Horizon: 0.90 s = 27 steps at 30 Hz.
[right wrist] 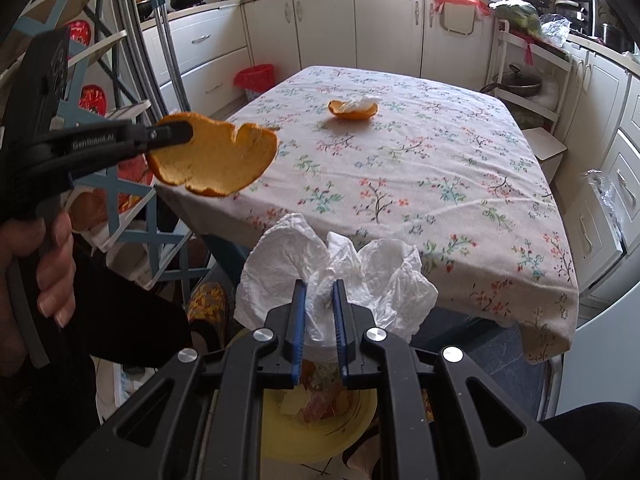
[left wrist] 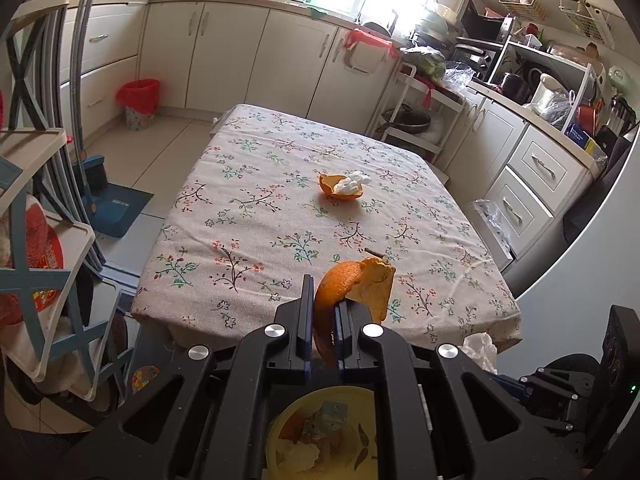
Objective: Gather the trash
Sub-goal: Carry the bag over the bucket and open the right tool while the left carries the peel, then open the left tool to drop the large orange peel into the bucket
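Left hand-held gripper (left wrist: 324, 300) clamps peel (left wrist: 352, 284), right hand-held gripper (right wrist: 319, 296) clamps tissue (right wrist: 340, 276), both above bin (right wrist: 320, 420). Risk: light tissue drifts past rim on release.

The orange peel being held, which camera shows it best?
The right wrist view: the orange peel appears broadside and whole, pinched at one end by the left gripper. The left wrist view shows it edge-on, partly hidden between its own fingers.

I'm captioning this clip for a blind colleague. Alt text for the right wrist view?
The right gripper pinches a crumpled white tissue above a yellow bin; at left, the left gripper holds an orange peel before a floral-clothed table.
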Available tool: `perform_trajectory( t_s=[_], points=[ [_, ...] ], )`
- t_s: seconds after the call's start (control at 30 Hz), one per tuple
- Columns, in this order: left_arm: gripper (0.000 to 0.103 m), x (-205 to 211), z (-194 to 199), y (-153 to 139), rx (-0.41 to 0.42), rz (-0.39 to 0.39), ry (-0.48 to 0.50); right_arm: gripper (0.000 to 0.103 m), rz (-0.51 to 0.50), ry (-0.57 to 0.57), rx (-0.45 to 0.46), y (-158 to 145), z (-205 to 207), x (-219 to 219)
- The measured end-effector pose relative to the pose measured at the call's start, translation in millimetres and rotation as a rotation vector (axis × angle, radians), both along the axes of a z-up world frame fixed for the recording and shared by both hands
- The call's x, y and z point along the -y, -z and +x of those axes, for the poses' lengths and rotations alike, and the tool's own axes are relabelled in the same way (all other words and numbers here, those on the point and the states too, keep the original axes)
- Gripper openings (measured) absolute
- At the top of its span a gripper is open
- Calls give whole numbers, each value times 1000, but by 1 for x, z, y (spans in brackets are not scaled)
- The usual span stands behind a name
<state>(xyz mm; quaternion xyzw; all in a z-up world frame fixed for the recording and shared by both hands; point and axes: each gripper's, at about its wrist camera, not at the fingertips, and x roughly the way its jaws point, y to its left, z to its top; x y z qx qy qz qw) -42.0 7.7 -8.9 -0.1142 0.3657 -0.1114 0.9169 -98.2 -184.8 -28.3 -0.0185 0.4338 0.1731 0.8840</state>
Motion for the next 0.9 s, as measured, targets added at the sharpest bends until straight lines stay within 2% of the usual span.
perform_trajectory(
  t_s=[0.2,0.27,0.33,0.43,0.77,0.9],
  points=[
    [8,-4,-9,-1,3,-5,0,18,-30,-36,-38,9,-12,-7],
    [8,-4,-10,-1,4,-4,1,30,-39,-49,-56,13,-15,-11],
    [8,-5,-12,-1,4,-5,3,37,-47,-62,-69,17,-19,-14],
    [8,-6,-16,-1,5,-7,6,41,-57,-67,-78,19,-21,-15],
    [8,0,-27,1,-5,2,33,60,-73,-28,-48,16,-22,-12],
    [8,7,-31,6,-26,20,56,64,-48,9,-8,9,-22,-4]
  ],
)
